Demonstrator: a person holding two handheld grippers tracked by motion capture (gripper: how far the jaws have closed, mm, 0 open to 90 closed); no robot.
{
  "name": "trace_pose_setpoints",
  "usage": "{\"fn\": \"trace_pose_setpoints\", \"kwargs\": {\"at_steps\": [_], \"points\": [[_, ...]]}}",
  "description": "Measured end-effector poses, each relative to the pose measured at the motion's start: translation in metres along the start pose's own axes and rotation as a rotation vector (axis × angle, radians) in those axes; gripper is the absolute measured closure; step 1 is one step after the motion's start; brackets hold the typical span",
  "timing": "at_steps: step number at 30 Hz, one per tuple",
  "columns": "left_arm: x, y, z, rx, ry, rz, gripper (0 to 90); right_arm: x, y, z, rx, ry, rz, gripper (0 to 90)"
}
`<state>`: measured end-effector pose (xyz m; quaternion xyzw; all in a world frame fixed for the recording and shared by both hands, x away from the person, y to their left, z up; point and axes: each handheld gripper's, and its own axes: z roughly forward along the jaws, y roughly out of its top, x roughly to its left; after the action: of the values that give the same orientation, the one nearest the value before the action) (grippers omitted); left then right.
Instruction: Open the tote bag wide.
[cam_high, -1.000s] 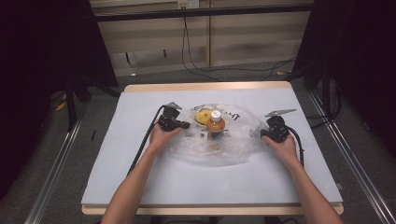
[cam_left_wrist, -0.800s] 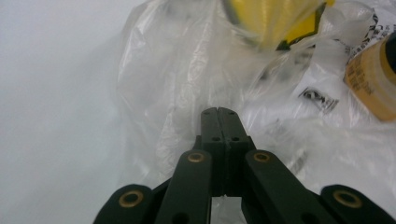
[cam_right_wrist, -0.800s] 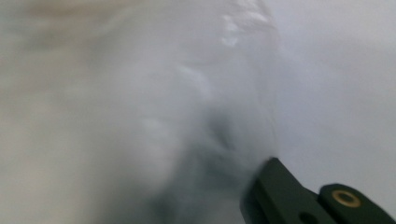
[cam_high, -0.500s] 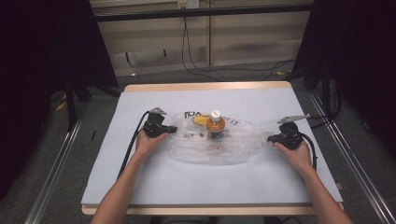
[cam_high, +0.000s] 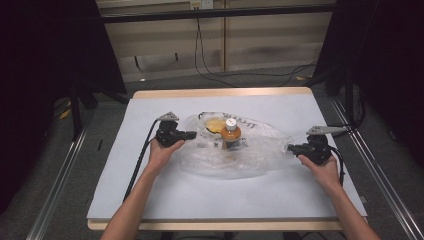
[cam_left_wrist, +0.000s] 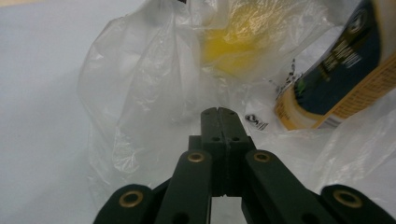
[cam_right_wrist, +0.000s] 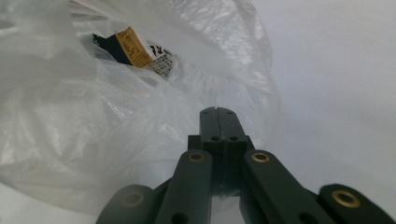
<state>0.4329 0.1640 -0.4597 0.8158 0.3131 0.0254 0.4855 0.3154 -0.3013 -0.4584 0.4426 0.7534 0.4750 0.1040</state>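
Observation:
A clear plastic bag lies spread across the middle of the white table. Inside it stands an orange bottle with a white cap, and a yellow item lies just behind the bottle. My left gripper is shut on the bag's left edge, and my right gripper is shut on its right edge. In the left gripper view, the shut jaws pinch the film, with the bottle's dark label to the right. The right gripper view has its jaws shut at the bag's film.
The table's wooden rim runs along the far side. Metal rails flank the table on both sides. Black cables trail over the floor behind it. Bare white surface lies in front of the bag.
Both grippers have moved outward, away from each other, over the last second. The bag has been drawn wider and flatter between them, and the bottle has stayed upright.

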Motion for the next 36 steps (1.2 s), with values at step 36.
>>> {"fn": "trace_pose_setpoints", "kwargs": {"at_steps": [36], "points": [[-0.044,0.012,-0.027,-0.071,-0.054,0.116,90.0,0.029,0.04,-0.056,-0.282,-0.01,-0.046,90.0]]}}
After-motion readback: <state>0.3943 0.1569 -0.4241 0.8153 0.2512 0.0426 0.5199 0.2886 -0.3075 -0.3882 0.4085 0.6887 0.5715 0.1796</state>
